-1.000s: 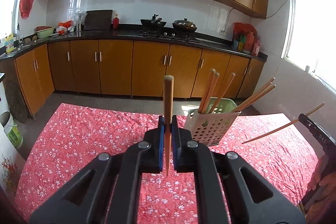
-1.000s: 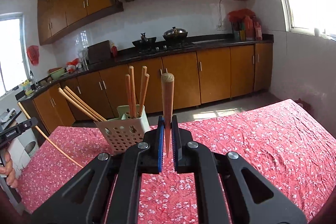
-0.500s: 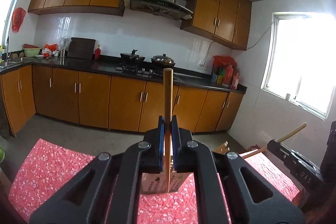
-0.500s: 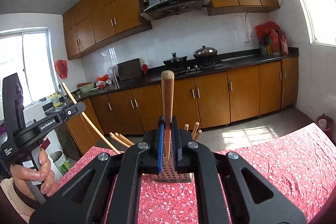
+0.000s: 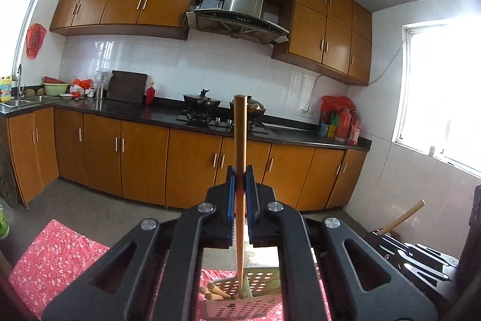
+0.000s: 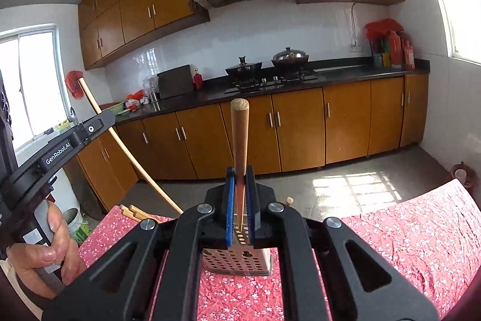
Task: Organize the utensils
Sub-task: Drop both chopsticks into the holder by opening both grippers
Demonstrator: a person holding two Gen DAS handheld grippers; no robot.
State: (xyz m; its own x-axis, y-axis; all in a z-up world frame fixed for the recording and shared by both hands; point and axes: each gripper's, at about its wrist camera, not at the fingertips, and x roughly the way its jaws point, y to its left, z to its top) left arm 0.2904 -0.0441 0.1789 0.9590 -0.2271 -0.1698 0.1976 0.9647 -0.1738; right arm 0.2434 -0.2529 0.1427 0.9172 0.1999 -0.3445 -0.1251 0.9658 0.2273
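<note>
My left gripper (image 5: 240, 179) is shut on a wooden chopstick (image 5: 240, 140) held upright, its lower tip just above the perforated utensil basket (image 5: 240, 303), which holds several chopsticks. My right gripper (image 6: 240, 179) is shut on another wooden chopstick (image 6: 239, 134), also upright, with the same basket (image 6: 237, 257) directly below its jaws. In the right wrist view the left gripper (image 6: 54, 149) shows at the left, in a hand (image 6: 45, 245), its chopstick (image 6: 129, 152) slanting down toward the basket. In the left wrist view the right gripper's chopstick (image 5: 402, 215) shows at the right edge.
The basket stands on a table with a red flowered cloth (image 6: 405, 230). Behind it runs a kitchen counter (image 5: 150, 110) with a stove, pots and bottles over brown cabinets. Bare floor (image 6: 345, 179) lies between table and cabinets.
Both grippers rose and came in over the basket, each still clamping its chopstick. The basket went from ahead of the jaws to below them, and the two grippers drew closer together.
</note>
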